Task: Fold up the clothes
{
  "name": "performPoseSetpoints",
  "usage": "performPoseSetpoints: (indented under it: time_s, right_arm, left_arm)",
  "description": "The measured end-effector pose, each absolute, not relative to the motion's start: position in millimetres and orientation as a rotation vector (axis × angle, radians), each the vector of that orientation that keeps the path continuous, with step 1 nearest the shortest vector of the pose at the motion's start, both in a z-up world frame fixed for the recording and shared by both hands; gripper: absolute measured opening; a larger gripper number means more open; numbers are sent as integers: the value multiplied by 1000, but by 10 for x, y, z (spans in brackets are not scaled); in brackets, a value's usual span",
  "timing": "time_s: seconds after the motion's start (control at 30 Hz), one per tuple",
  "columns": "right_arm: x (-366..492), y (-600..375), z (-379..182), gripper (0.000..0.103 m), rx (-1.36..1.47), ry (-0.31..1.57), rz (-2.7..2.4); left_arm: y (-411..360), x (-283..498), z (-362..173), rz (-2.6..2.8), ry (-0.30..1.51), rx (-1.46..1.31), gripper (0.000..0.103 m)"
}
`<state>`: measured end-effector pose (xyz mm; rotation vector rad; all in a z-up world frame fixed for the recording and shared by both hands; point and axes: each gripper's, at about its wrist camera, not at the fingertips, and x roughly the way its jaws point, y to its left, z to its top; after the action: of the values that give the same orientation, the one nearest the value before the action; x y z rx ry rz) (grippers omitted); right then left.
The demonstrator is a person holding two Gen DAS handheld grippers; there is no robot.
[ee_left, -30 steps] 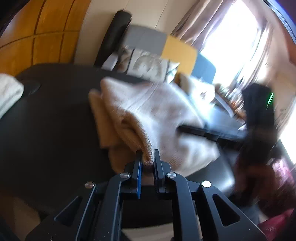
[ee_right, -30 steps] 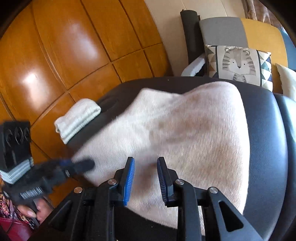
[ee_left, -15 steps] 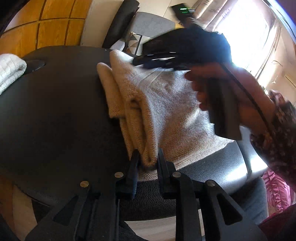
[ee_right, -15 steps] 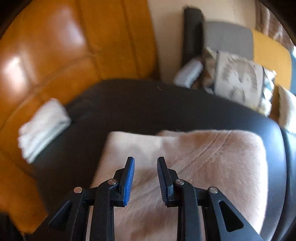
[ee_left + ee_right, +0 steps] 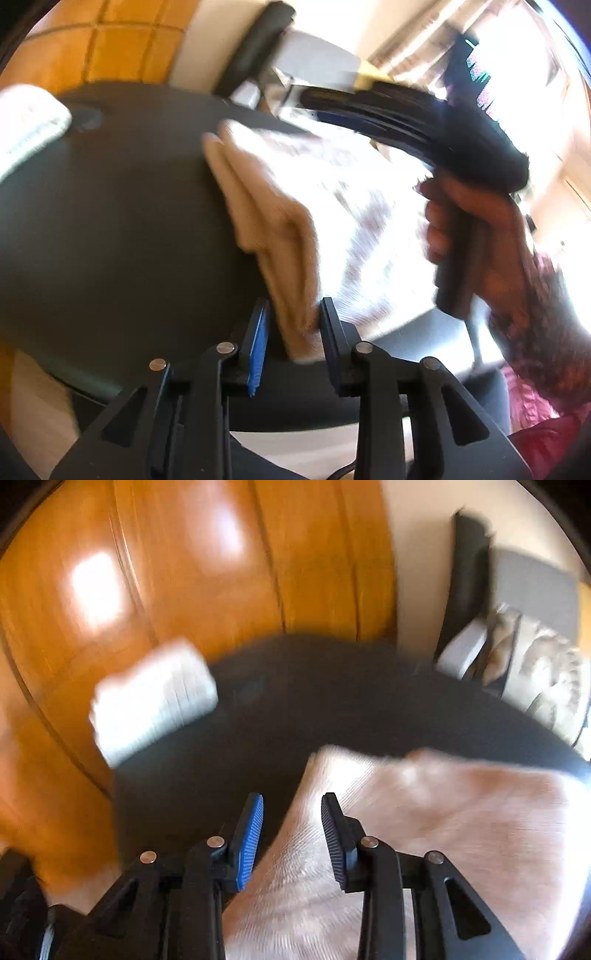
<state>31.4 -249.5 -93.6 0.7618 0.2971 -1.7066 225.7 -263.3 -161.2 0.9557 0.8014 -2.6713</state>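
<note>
Vs 0.5 s ago: left claw (image 5: 291, 332) has spread, pads now apart w/ the beige sweater (image 5: 295, 221) fold edge loose between them, touching the right pad only. Right claw (image 5: 291, 834) still released, now over the sweater's left edge; right hand (image 5: 476, 236) lower. Sweater folded, long axis running away from left cam, fold on left side. Lies on black tabletop (image 5: 110, 221); white folded cloth (image 5: 155, 701) at far left, well apart. Orange wood panels (image 5: 184, 572), cushion (image 5: 546, 675), bright window behind. Frames blurred.

Wooden panelling (image 5: 207, 572), patterned cushion (image 5: 543, 679)
</note>
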Motion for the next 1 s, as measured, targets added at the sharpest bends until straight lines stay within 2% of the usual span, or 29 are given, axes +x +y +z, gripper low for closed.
performPoseSetpoints:
  time_s: [0.1,0.23,0.33,0.43,0.5,0.67,0.7,0.8,0.83,1.0]
  right_arm:
    - [11,-1939,-769,34,768,146,-1874]
    - [-407,-1331,-659,34,814,-28,-2051]
    - [-712,-1129,-756,34,911,-79,-2113]
    - [-722,-1319,-881,33,921,59,-2111]
    - [-729,-1445,-964,27,926,150,-2107]
    - [-690,-1729,-1136,27,905,357,-2089]
    - [-650,-1749,-1163,27,883,382,-2087]
    - [-528,-1806,-1243,29,818,457,-2081]
    - [-487,-1825,-1269,29,795,481,-2079]
    - [-332,-1895,-1329,30,716,569,-2048]
  left_arm:
    - [-2847,2353,-1391,-2617,685,820,31]
    - [-3047,2157,-1146,-2596,607,731,48]
    - [-2934,1705,-1002,-2626,574,750,51]
    - [-2660,1191,-967,-2650,474,827,51]
    - [-2571,948,-1042,-2635,397,880,52]
    - [-2534,574,-1387,-2472,208,992,52]
    - [-2577,582,-1477,-2422,211,1015,52]
    - [-2739,848,-1661,-2408,384,951,56]
    - [-2735,906,-1694,-2406,385,919,59]
    - [-2596,981,-1728,-2401,297,874,59]
